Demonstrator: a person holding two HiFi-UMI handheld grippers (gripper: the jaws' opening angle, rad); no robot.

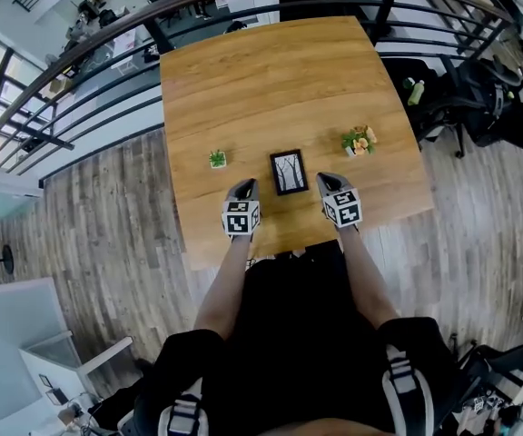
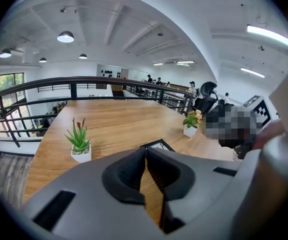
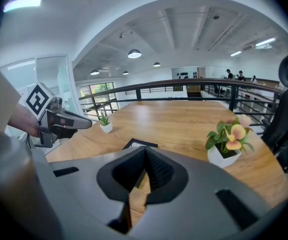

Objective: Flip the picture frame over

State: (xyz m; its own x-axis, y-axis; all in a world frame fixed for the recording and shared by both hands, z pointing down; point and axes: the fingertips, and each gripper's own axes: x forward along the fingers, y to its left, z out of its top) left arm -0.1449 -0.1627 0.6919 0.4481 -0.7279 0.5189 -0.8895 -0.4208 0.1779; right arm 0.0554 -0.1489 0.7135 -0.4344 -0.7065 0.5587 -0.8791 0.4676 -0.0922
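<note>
On a wooden table (image 1: 271,71) beside a black railing (image 2: 74,79), 1 white pot (image 1: 217,159) holding a spiky green plant stands left, then the left gripper (image 1: 247,189), jaws pressed together on nothing. The picture frame (image 1: 289,172) lies flat, picture up, between it and the right gripper (image 1: 327,183), likewise closed and empty. 1 white flowerpot (image 1: 359,141) holding orange blooms stands rightmost.

Smooth wooden table (image 1: 271,89), matt black picture frame (image 1: 289,172), perhaps plastic

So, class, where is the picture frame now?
In the head view, the picture frame lies flat on the table, between the succulent and the flowering plant.
</note>
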